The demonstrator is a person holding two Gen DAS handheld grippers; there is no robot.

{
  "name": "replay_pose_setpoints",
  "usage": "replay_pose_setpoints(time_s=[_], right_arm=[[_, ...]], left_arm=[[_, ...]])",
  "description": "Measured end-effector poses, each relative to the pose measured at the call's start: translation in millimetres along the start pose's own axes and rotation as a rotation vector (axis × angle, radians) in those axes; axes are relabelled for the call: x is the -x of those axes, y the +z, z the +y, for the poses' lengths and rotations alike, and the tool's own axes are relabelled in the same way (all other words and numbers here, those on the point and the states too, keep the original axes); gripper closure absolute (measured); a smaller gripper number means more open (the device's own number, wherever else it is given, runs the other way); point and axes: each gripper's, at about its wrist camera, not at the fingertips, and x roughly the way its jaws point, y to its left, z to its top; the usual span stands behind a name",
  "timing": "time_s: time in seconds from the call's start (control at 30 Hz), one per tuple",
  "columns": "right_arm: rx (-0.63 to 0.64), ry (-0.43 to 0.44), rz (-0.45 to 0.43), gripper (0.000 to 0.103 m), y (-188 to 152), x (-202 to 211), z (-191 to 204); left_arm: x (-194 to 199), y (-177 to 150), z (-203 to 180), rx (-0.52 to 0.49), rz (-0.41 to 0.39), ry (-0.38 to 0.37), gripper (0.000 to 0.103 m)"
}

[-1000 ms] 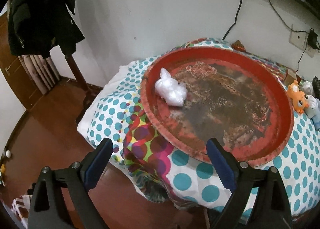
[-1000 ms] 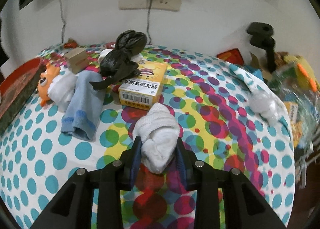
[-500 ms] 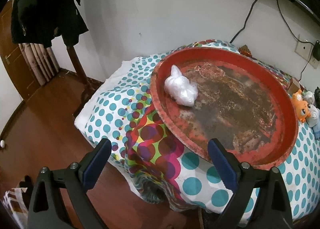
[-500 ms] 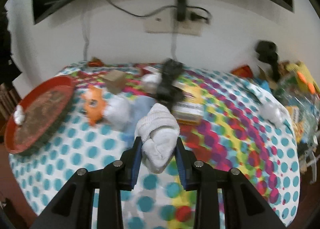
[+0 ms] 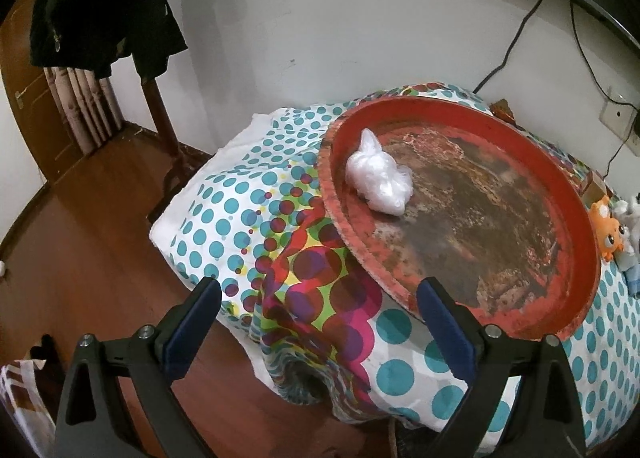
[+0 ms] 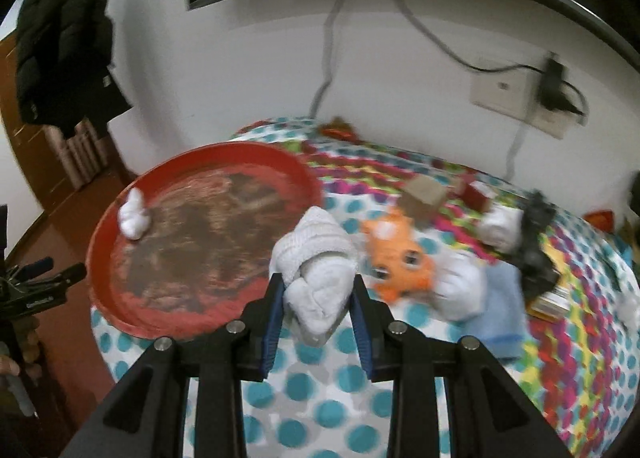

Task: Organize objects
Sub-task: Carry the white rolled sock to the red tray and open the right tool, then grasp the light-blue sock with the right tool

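My right gripper (image 6: 316, 290) is shut on a rolled white sock (image 6: 316, 258) and holds it in the air above the dotted tablecloth, just right of the round red tray (image 6: 120, 318). A crumpled white plastic bag (image 6: 134, 214) lies in the tray's far left part; it also shows in the left wrist view (image 5: 378, 178). My left gripper (image 5: 320, 298) is open and empty, off the table's near left corner, short of the red tray (image 5: 520, 130).
An orange plush toy (image 6: 400, 254), a light blue sock (image 6: 496, 310), a brown box (image 6: 424, 198), a black bag (image 6: 536, 242) and a yellow box lie right of the tray. A coat rack (image 5: 156, 106) stands left on the wood floor (image 5: 80, 238). Cables run down the wall.
My right gripper has lifted the white sock off the cloth and swung left toward the red tray. My left gripper has drawn back and left slightly, staying open.
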Motion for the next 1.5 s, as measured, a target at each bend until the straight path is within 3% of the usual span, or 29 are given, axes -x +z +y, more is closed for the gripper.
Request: replay_pose_setpoints(time_s=[0.47,0.63,0.8,0.97,1.17,1.5], right_arm=[[0.093,0.103,0.093,0.071,12.8,-66.3,83.5],[0.101,0.100,0.121,0.071,16.7,-87.7,95.1],[0.092,0.087,0.141,0.071,21.9,-103.6,93.9],[0.098,0.072,0.160,0.066,24.2,-112.5,95.0],[0.093,0.049,0.148,0.046,23.8,-104.6,92.2],[0.052,0.024,0.078,0.045,18.7,-46.0,49.4]], left_arm=[[-2.7,1.3,10.9,0.063,0.010,-0.020,0.005],[-1.8,1.6,9.9,0.054,0.000,-0.008,0.005],[-2.1,1.3,8.2,0.059,0.002,-0.041,0.004],[-2.2,1.0,5.4,0.046,0.001,-0.036,0.004],[-2.5,0.5,1.8,0.033,0.001,-0.040,0.004],[-1.4,-0.7,-4.3,0.006,-0.005,-0.029,0.004]])
